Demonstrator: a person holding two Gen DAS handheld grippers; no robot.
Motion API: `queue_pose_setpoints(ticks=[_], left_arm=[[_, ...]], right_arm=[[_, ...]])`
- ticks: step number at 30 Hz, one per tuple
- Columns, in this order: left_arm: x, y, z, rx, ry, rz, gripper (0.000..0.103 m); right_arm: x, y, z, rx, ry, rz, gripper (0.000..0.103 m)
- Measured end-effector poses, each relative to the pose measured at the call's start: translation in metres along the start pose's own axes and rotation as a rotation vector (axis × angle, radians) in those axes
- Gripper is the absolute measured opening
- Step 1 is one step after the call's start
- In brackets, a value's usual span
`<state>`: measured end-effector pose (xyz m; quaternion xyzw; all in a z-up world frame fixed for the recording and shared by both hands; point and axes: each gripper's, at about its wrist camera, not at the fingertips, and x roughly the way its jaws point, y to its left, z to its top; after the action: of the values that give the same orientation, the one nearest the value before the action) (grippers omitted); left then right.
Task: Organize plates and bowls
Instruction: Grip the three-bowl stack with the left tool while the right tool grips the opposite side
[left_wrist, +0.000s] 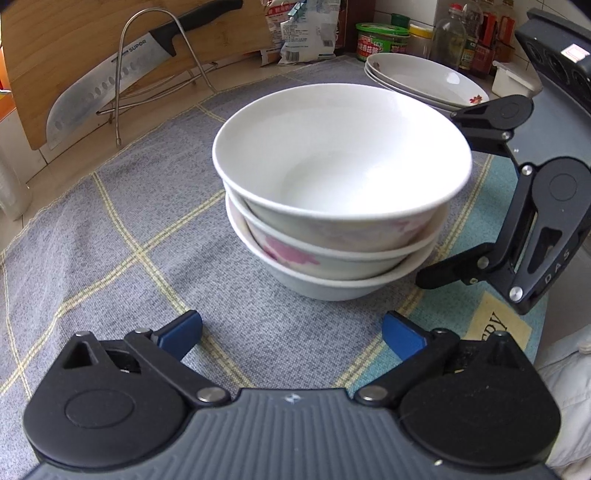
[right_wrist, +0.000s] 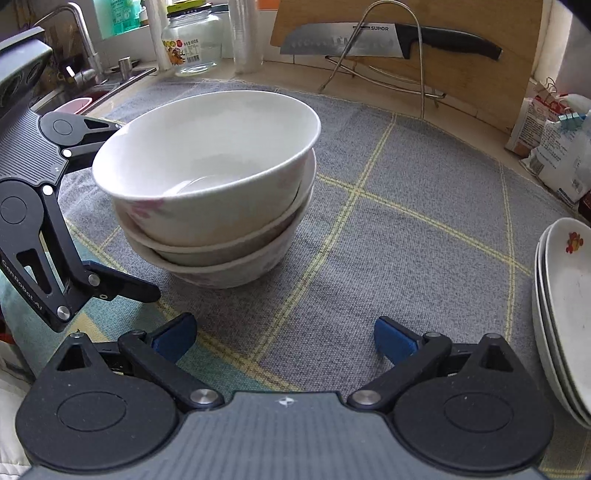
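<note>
White porcelain dominates a kitchen counter where three bowls (left_wrist: 341, 192) sit nested in one stack on a grey checked cloth (left_wrist: 122, 236) with pale yellow lines. The top bowl rests tilted in the one beneath it, its rim not level; faint pink flower prints show on the outer walls. A second stack, of shallow plates (left_wrist: 424, 79) with a small red motif, stands well apart behind the bowls in the left wrist view and at the right edge of the right wrist view.

The left gripper (left_wrist: 291, 334) hangs over bare cloth just short of the bowl stack, its blue pads (left_wrist: 179, 332) spread wide with nothing between them. The right gripper (right_wrist: 284, 334) is likewise splayed open and empty above the cloth, with the bowls ahead and to its left. Each tool shows in the other's camera, flanking the stack on opposite sides; whether either touches porcelain cannot be told.

Behind, a Supor cleaver (right_wrist: 369, 38) rests on a wire rack (right_wrist: 391, 70) against a wooden cutting board (left_wrist: 74, 40). A glass jar (right_wrist: 192, 40) and a faucet (right_wrist: 83, 44) stand by the sink; food packets (left_wrist: 303, 29) and condiment bottles (left_wrist: 476, 40) line the wall.
</note>
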<state>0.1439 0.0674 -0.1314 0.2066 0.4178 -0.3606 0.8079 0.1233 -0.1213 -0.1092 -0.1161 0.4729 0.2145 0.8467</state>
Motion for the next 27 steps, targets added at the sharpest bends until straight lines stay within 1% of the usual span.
queue_pose_setpoints(ticks=[4,10,12,16,19,23,25,27], left_arm=[[0.0,0.0,-0.001,0.006,-0.015,-0.004,0.103],[-0.001,0.001,-0.002,0.001,-0.035,-0.001,0.103],[-0.001,0.002,-0.002,0.007,-0.046,-0.005,0.103],[-0.002,0.003,-0.005,0.04,-0.078,-0.029,0.103],[-0.001,0.005,-0.004,0.061,-0.083,-0.045,0.103],[0.0,0.009,-0.004,0.103,-0.096,-0.082,0.102],[-0.001,0.012,-0.002,0.118,-0.092,-0.119,0.102],[-0.002,0.015,-0.002,0.138,-0.098,-0.158,0.102]], right_arm=[[-0.001,-0.004,-0.004,-0.038,-0.036,0.021,0.103],[-0.006,-0.011,-0.023,-0.059,-0.149,0.053,0.103],[-0.007,-0.012,-0.026,-0.067,-0.167,0.056,0.103],[-0.007,-0.01,-0.023,-0.059,-0.152,0.039,0.103],[-0.006,-0.008,-0.021,-0.052,-0.138,0.031,0.103],[-0.003,-0.007,-0.01,-0.064,-0.086,0.032,0.103],[-0.002,-0.005,-0.004,-0.087,-0.061,0.035,0.103],[-0.004,0.0,0.0,-0.13,-0.071,0.035,0.103]])
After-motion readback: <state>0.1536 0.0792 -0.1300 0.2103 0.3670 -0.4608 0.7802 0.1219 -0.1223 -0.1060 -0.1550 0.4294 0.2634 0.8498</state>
